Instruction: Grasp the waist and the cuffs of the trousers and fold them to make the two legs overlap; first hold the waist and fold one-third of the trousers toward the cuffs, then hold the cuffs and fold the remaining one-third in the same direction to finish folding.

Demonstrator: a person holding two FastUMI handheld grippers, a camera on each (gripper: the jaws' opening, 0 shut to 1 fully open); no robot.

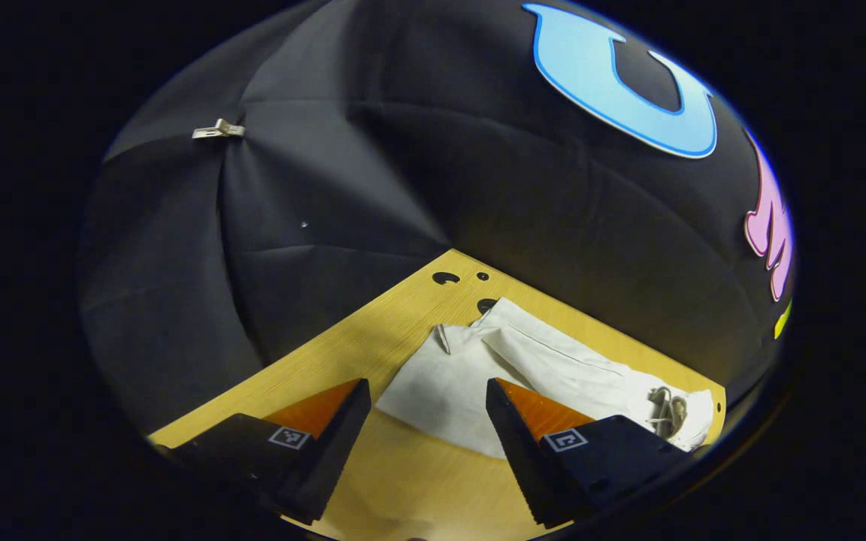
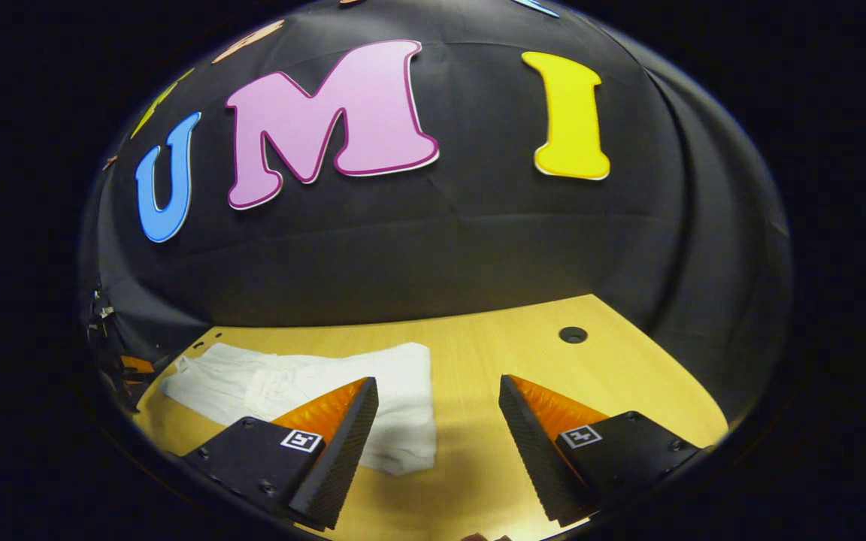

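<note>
- My left gripper (image 1: 425, 428) hangs above the wooden table (image 1: 403, 481) with its jaws spread wide and nothing between them; I hold it off the cloth because I judge no grasp has begun.
- In the left gripper view the white trousers (image 1: 478, 368) lie flat on the table just ahead of the fingers, with the drawstring (image 1: 666, 409) bunched at the far right end, which I take to be the waist.
- My right gripper (image 2: 437, 436) is likewise wide and empty, hovering over bare table (image 2: 523, 353).
- In the right gripper view the trousers (image 2: 313, 391) stretch away to the left, and their near edge sits beside my left-hand finger (image 2: 343, 443).
- I judge the folding is not started: the garment looks laid out full length.
- No containers are here; a round hole (image 2: 573, 334) in the table is all I see.
</note>
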